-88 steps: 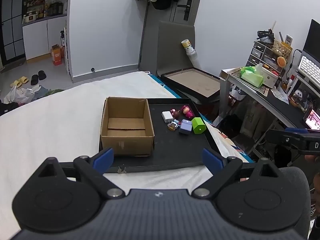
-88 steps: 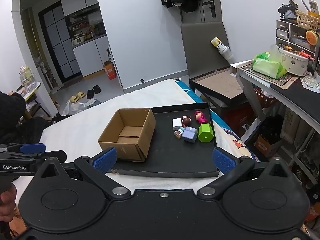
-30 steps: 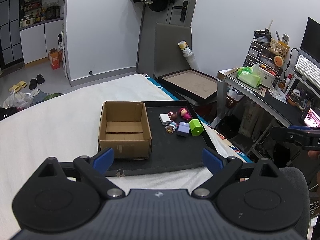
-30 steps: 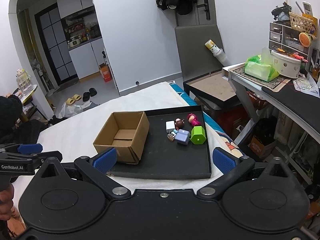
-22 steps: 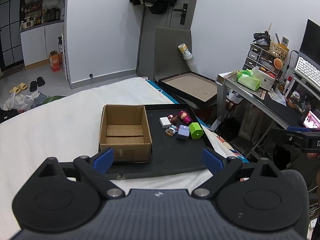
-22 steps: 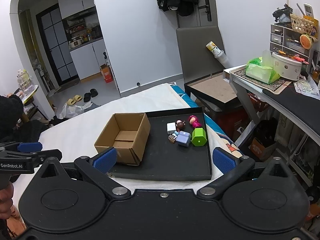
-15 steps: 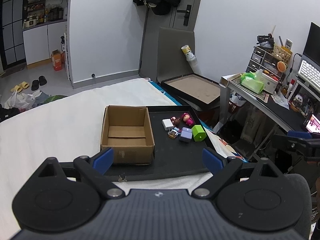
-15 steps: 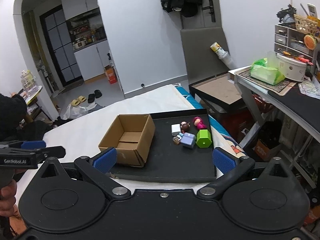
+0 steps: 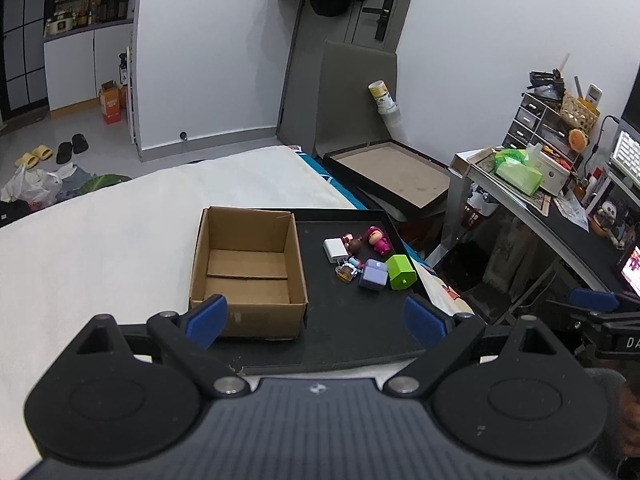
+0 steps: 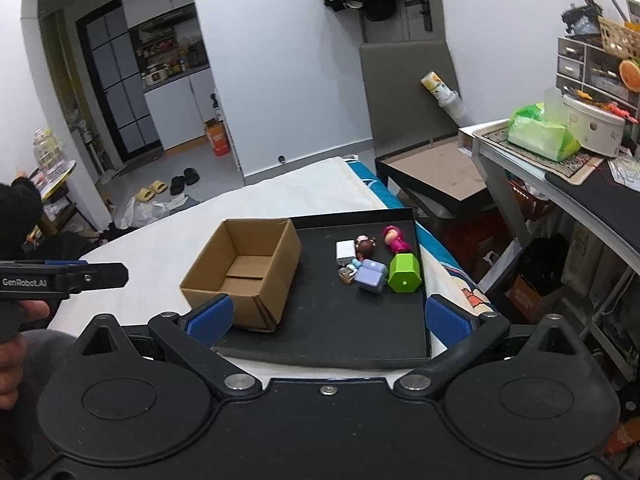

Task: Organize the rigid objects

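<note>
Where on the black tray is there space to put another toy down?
The black tray is bare along its near edge, in front of the cardboard box and the green block. The box itself looks empty. It is crowded at the far right, where the toys huddle around the white charger.

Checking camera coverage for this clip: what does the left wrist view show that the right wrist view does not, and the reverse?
Only the left wrist view shows the keyboard and a lit screen at far right, plus the right gripper from the side. Only the right wrist view shows the left gripper and the hand holding it. Both show the empty cardboard box and the small toys, including the green block, on the black tray, and both grippers open.
</note>
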Action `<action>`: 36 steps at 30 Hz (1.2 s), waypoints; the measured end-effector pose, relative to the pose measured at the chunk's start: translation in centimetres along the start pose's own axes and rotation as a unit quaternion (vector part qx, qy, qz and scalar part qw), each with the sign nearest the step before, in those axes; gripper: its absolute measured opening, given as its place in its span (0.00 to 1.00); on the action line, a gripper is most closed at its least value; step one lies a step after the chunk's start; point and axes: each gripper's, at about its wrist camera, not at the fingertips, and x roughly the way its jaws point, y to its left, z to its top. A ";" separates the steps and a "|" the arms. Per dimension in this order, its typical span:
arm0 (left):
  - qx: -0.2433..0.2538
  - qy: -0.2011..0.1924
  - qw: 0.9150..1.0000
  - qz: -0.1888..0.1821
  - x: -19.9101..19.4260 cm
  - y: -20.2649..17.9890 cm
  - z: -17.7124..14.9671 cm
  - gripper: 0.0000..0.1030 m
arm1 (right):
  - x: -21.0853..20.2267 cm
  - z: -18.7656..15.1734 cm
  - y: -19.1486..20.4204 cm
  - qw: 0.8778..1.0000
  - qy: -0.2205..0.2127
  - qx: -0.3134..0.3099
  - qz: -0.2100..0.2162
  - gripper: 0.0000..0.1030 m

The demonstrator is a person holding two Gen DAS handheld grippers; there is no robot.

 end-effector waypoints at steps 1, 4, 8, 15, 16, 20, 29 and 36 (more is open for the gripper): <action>-0.001 0.002 1.000 0.001 0.3 0.1 0.1 0.92 | 0.3 0.0 -0.2 1.000 0.001 0.004 -0.001 1.00; -0.006 0.009 1.000 0.006 1.3 0.5 0.6 0.92 | 1.4 0.2 -0.8 1.000 0.007 0.016 -0.003 1.00; -0.020 0.020 1.000 0.011 2.8 1.3 1.1 0.92 | 3.0 0.6 -1.3 1.000 0.019 0.023 -0.004 1.00; -0.036 0.040 0.998 0.021 5.8 3.1 2.5 0.92 | 5.4 1.8 -2.1 0.999 0.022 0.032 -0.001 0.99; -0.039 0.041 0.998 0.021 6.1 3.4 2.7 0.92 | 5.7 1.9 -2.2 0.999 0.023 0.032 -0.002 0.98; -0.060 0.043 0.997 0.027 7.9 4.7 3.3 0.92 | 7.4 2.5 -2.6 0.999 0.031 0.036 -0.017 0.97; -0.105 0.055 0.992 0.046 12.3 8.0 3.8 0.92 | 11.4 3.3 -4.3 0.997 0.051 0.057 -0.029 0.92; -0.146 0.046 0.986 0.065 15.1 10.9 3.3 0.89 | 13.5 3.8 -5.1 0.995 0.060 0.069 -0.033 0.91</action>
